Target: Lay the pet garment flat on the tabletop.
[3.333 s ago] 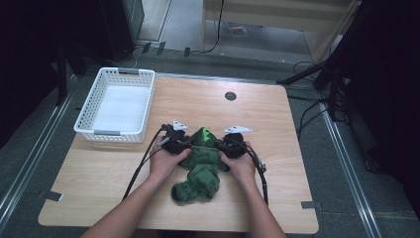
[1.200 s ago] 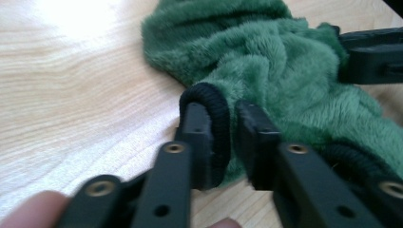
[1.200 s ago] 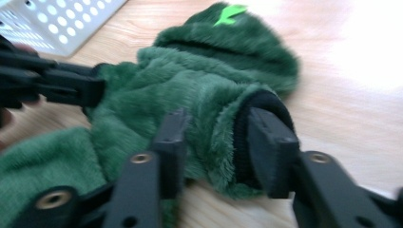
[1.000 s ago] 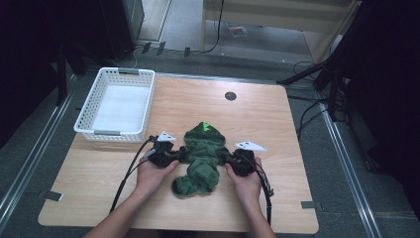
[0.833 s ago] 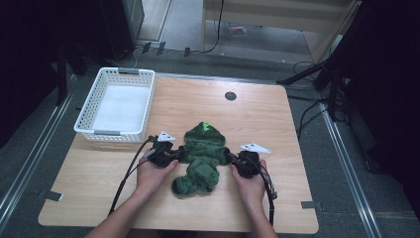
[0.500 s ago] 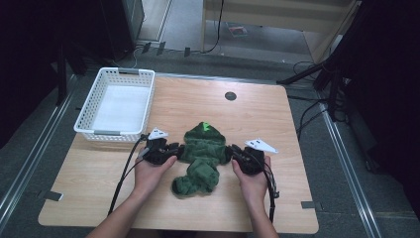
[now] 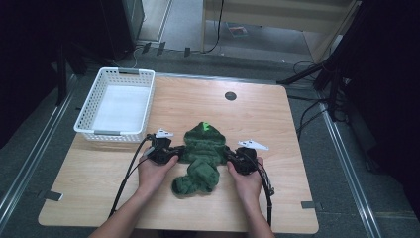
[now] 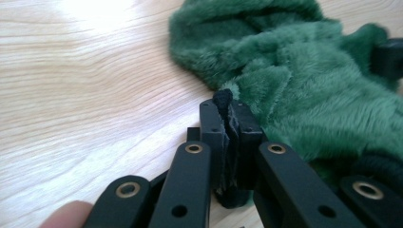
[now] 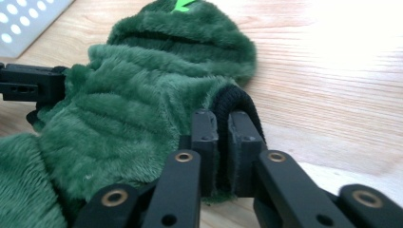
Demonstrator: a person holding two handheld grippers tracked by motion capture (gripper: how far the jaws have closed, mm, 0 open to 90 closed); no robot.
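Note:
A fuzzy green hooded garment (image 7: pixel 202 154) lies on the wooden table (image 7: pixel 277 124), hood toward the far side, with a bright green mark on the hood. My left gripper (image 7: pixel 173 152) holds its left sleeve end, jaws shut on the black cuff (image 8: pixel 223 102). My right gripper (image 7: pixel 231 159) holds the right sleeve end, jaws shut on the other black cuff (image 9: pixel 235 102). The garment (image 8: pixel 309 71) spreads to the right in the left gripper view, and to the left as the garment (image 9: pixel 133 95) in the right gripper view. The sleeves are pulled out sideways.
A white perforated basket (image 7: pixel 119 104) stands at the table's back left, close to the left gripper. A round black hole (image 7: pixel 230 95) sits near the table's far edge. Dark stands and cables (image 7: pixel 317 79) lie on the floor to the right.
Both grippers have moved apart, each pulling a sleeve outward, and the garment has spread wider. Earlier they were close together over the garment's upper part.

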